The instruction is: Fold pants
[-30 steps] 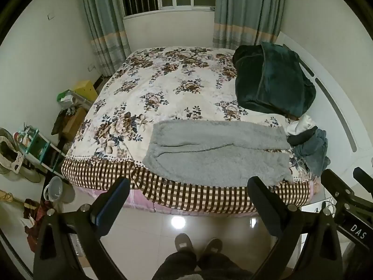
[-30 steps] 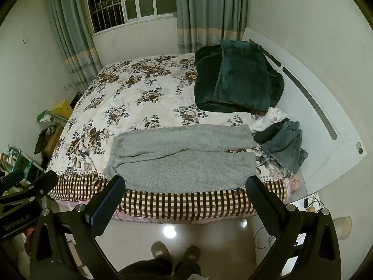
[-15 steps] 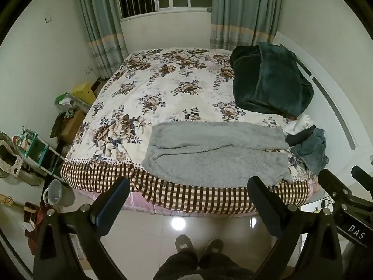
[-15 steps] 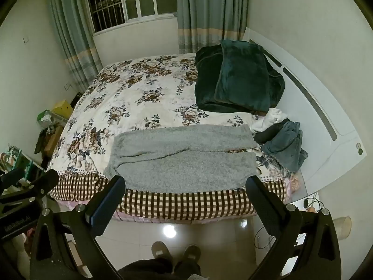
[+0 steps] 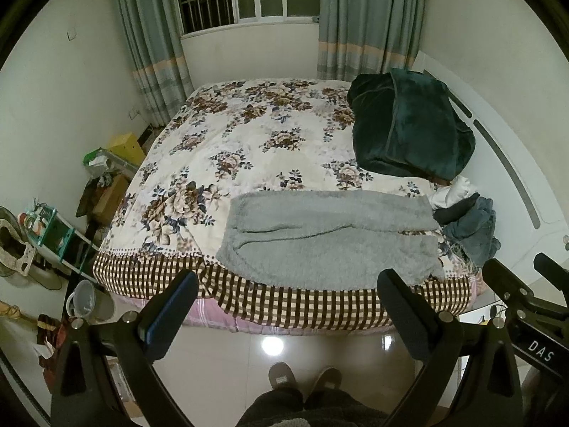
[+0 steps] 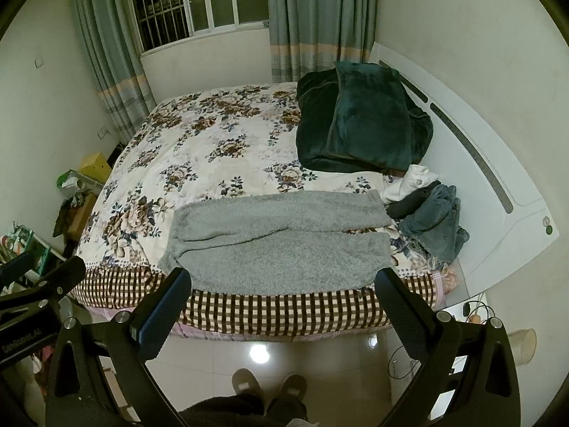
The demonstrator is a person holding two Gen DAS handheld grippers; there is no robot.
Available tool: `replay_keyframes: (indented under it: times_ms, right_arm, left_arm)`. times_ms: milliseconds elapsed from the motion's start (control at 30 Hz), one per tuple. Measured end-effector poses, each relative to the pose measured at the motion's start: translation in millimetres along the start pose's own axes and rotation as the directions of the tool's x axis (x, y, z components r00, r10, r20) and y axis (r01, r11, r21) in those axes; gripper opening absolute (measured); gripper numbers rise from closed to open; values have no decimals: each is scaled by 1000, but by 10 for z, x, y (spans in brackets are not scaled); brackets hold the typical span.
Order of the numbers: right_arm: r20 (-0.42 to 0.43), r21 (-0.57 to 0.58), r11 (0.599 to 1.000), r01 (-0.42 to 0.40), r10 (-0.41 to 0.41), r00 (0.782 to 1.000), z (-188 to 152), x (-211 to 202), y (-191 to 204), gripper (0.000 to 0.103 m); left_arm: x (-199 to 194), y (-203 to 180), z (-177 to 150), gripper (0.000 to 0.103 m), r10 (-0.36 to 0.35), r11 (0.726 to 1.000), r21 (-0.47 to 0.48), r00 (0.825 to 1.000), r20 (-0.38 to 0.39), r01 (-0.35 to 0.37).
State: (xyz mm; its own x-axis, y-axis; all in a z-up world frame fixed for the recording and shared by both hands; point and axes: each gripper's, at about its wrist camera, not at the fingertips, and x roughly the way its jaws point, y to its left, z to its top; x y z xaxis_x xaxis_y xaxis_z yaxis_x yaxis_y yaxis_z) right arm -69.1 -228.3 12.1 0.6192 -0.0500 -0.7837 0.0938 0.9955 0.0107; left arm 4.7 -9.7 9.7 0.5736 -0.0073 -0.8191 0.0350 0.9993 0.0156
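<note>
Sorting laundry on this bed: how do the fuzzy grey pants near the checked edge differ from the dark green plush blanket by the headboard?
The fuzzy grey pants lie spread flat in one layer, legs side by side; the dark green plush blanket is bundled into a thick heap. The pants are pale grey, the blanket a deep green. The pants sit at the bed's near edge, the blanket farther back beside the white headboard. Both look soft and rest on the floral bedspread.

Bed (image 5: 249,135), floral cover: grey pants (image 5: 330,238) flat at near edge; dark green blanket (image 5: 409,131) far right; clothes heap (image 5: 469,220) right.
</note>
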Motion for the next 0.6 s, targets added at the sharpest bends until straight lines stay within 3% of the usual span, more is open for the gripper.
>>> replay_keyframes:
  times_ms: [600]
  right_arm:
    - [-1, 1, 1000, -2, 2, 1000, 48, -50, -88, 103]
  left_arm:
    - [-1, -61, 16, 103, -4, 1000, 2, 1000, 5, 4]
